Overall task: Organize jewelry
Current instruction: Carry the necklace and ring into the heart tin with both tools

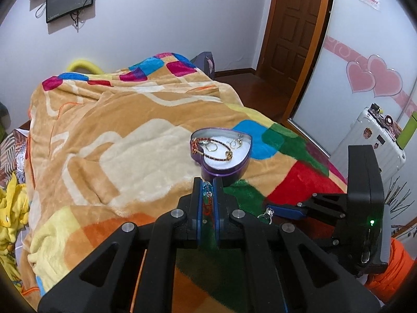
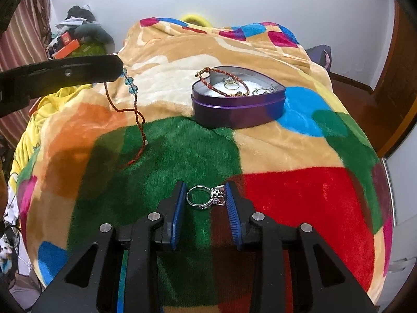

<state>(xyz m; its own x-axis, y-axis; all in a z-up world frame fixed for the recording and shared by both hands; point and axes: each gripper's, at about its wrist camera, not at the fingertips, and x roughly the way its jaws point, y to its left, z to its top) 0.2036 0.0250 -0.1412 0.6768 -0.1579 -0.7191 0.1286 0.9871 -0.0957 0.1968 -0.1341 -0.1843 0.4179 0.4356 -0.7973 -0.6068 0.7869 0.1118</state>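
Note:
A purple heart-shaped tin (image 1: 232, 172) (image 2: 234, 109) sits on the bed, holding a red braided bracelet (image 2: 221, 80) and several rings. My left gripper (image 1: 207, 186) is shut on a blue-beaded necklace with a red cord (image 1: 207, 191); in the right wrist view the necklace (image 2: 130, 88) hangs from it, its cord end touching the blanket left of the tin. My right gripper (image 2: 206, 195) has its jaws around a silver gemstone ring (image 2: 206, 197) near the blanket's front; both pads seem to touch it. That ring also shows in the left wrist view (image 1: 267, 212).
A colourful patchwork fleece blanket (image 2: 299, 195) covers the bed. A white suitcase (image 1: 365, 140) stands to the right by a wardrobe door. A wooden door (image 1: 294, 26) is at the back. Yellow bedding (image 1: 10, 208) and clutter lie at the left.

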